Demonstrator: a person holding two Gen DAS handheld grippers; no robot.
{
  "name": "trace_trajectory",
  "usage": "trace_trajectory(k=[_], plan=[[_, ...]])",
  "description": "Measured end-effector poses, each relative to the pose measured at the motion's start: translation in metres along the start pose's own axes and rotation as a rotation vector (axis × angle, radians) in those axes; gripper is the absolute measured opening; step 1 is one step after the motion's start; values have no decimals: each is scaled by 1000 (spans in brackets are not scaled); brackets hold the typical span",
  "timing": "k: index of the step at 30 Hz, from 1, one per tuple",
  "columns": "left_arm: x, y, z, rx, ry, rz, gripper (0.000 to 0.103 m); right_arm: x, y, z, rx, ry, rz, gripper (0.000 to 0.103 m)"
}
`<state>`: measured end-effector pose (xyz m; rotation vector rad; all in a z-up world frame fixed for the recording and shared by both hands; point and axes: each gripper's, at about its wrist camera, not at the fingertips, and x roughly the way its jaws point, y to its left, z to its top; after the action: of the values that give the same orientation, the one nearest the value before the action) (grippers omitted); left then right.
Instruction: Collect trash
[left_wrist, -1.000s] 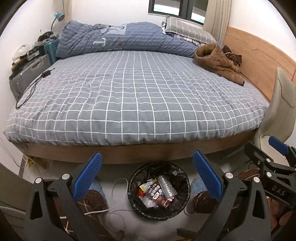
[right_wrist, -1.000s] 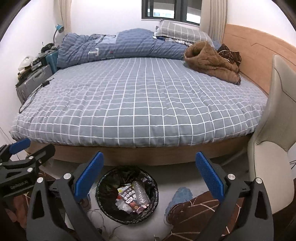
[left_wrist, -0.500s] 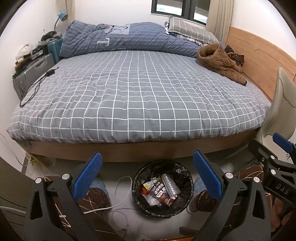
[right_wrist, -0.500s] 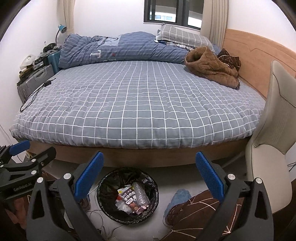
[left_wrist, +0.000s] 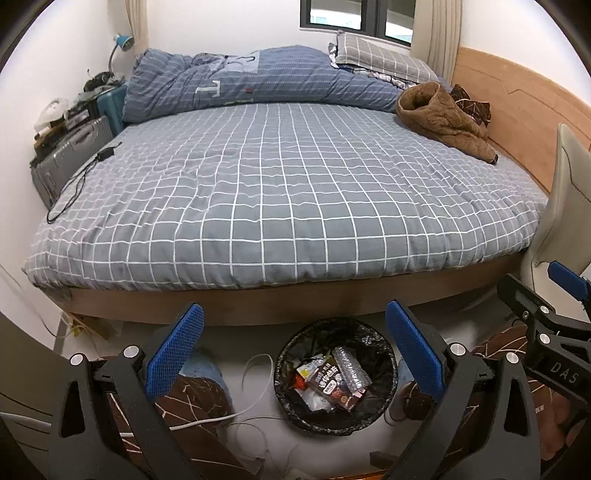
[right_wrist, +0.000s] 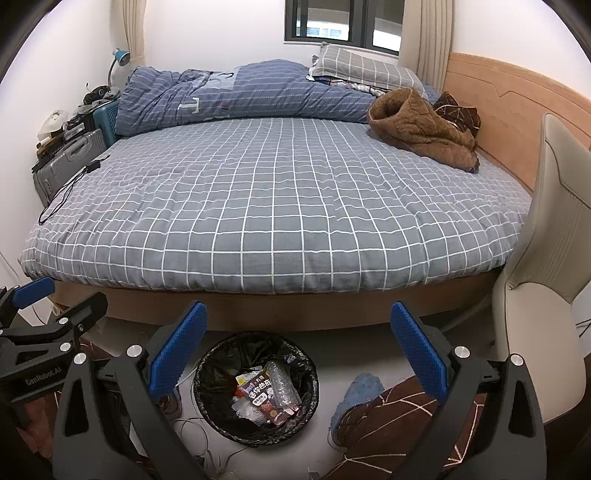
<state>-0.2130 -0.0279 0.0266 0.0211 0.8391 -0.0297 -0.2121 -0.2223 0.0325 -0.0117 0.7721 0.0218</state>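
Observation:
A round bin with a black liner (left_wrist: 384, 354) (right_wrist: 214, 365) stands on the floor at the foot of the bed. Inside lie a dark snack carton (left_wrist: 334, 384) (right_wrist: 264, 400), a crushed clear bottle (left_wrist: 351, 369) (right_wrist: 282, 384) and wrappers. My left gripper (left_wrist: 293, 349) hovers open above the bin with nothing between its blue pads. My right gripper (right_wrist: 295, 349) is open too, empty, just right of the bin. Each gripper shows at the edge of the other's view.
A bed with a grey checked cover (left_wrist: 280, 192) fills the room ahead, with a brown jacket (left_wrist: 439, 118) and a charger cable (left_wrist: 77, 181) on it. A beige chair (right_wrist: 543, 280) stands right. White cables (left_wrist: 255, 402) lie on the floor; the person's patterned trouser legs (right_wrist: 384, 424) are below.
Both cameras have tilted up and drawn back slightly, so the bin sits a little lower and further right in the left wrist view. Both grippers stay open and empty.

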Motion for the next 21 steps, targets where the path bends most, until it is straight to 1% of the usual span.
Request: trace_trajectory(k=[15,21], plan=[[2,-1,1,18,2,15,97,3,2,0,-6,2,0,95],[3,-2,1,17,10,0,97,4,3,-1,-4,7,0,95]])
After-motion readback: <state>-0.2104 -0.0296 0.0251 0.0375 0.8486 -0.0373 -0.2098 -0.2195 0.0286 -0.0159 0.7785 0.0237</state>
